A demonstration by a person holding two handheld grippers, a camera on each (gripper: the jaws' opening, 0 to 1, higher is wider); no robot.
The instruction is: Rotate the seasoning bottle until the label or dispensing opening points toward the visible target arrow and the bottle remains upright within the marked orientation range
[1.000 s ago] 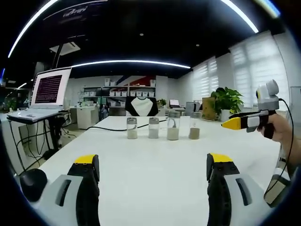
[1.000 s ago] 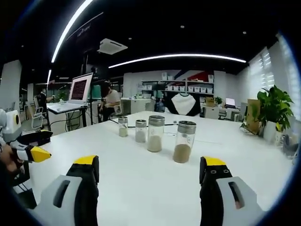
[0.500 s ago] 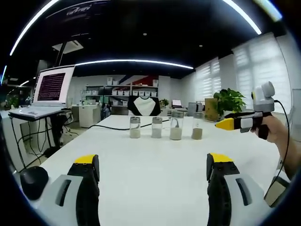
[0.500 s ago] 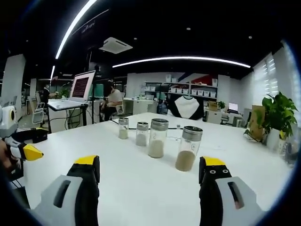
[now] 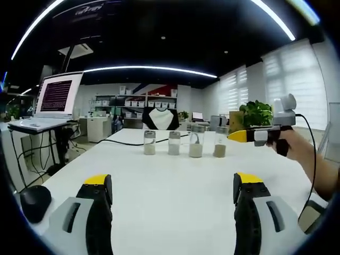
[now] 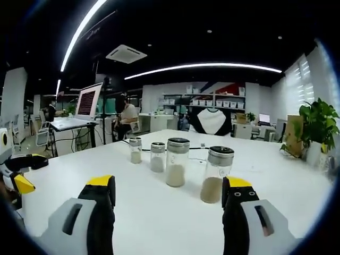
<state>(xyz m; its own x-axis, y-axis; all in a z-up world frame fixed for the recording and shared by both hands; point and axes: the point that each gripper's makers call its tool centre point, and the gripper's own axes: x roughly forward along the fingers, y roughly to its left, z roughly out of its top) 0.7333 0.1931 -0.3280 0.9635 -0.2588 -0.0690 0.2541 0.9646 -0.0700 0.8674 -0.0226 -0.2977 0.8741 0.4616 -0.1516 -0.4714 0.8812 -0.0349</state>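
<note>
Bottles stand upright in a row of four on the counter (image 6: pixel 159 212), and the end bottle (image 6: pixel 214 175) lies just ahead of the right gripper (image 6: pixel 167 199), spread and empty, nearer than the equally spread left gripper (image 5: pixel 170 197).

Left gripper (image 5: pixel 170 212), seen in its own view: jaws wide apart, yellow-tipped, holding nothing. Right gripper (image 6: pixel 167 212), seen in its own view: jaws likewise spread and empty. In the left gripper view, the person's hand (image 5: pixel 289 146) holds the right gripper level, its yellow tip pointing left.
</note>
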